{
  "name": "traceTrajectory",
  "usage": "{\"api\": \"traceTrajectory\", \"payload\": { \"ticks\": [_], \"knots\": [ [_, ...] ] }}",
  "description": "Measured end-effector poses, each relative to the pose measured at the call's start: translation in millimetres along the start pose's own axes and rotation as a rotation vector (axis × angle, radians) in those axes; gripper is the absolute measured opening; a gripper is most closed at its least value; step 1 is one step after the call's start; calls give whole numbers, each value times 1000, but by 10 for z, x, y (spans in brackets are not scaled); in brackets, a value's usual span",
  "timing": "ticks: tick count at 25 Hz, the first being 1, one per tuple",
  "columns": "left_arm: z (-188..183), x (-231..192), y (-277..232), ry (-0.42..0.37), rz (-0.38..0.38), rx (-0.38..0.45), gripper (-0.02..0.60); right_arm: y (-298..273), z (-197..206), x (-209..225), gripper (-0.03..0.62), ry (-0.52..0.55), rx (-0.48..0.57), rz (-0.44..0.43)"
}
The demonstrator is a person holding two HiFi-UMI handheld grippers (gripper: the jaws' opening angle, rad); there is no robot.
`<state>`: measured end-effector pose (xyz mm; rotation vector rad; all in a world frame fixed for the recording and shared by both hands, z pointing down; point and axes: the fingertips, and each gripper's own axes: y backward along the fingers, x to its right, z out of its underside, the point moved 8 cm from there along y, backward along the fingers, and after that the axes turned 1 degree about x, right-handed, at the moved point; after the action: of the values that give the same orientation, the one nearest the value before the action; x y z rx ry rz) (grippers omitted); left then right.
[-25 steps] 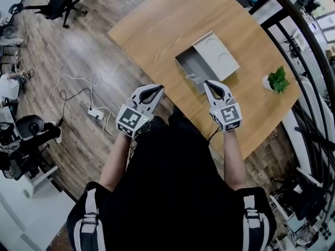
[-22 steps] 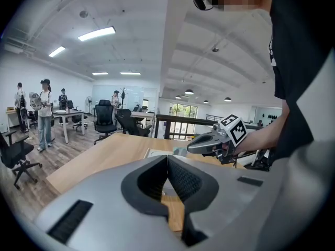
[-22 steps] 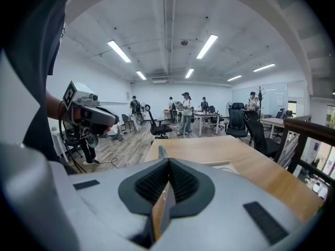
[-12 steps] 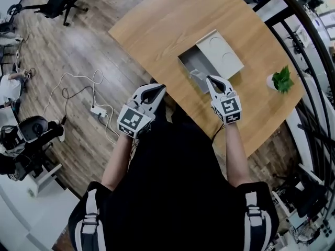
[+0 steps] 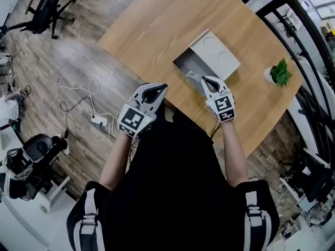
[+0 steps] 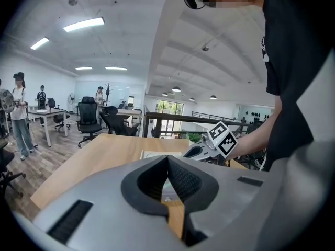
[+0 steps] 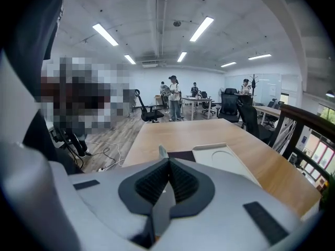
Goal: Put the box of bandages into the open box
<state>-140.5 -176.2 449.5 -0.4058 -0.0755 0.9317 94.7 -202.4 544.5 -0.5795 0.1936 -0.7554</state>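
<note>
**Closing on the open box (image 5: 184, 63) with bare jaws**

Over the last second the right gripper (image 5: 205, 80) has edged forward to the box's near wall, jaws pressed together on nothing. The left gripper (image 5: 159, 87) stays at the table (image 5: 157, 25) edge, likewise closed. No bandage box shows anywhere. One small plant (image 5: 278, 73) stands on the wood; a cable (image 5: 93, 82) and a chair (image 5: 44, 9) share the floor.

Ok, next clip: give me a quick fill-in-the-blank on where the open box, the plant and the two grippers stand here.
1. The open box rests on a wooden ___.
2. In the head view, the potted plant stands to the box's ___.
3. The jaws of the left gripper and the right gripper are both ___.
4. Between the left gripper's jaws there is ___.
Missing words: table; right; shut; nothing.
</note>
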Motion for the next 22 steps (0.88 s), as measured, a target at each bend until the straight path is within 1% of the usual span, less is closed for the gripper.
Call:
{"api": "traceTrajectory", "payload": {
  "ticks": [4,9,16,22],
  "knots": [
    [-69,-164,-158,-10,49,-9,23,-92,52,75,25,-34,-25,26],
    [-145,-279,-276,-33,89,-17,23,-218,173,65,25,-66,-59,28],
    [-123,-277,-305,-19,105,-36,23,-322,269,53,25,-107,-88,32],
    [-70,-245,-320,4,99,-44,23,-456,377,108,25,-101,-120,25]
  ]
}}
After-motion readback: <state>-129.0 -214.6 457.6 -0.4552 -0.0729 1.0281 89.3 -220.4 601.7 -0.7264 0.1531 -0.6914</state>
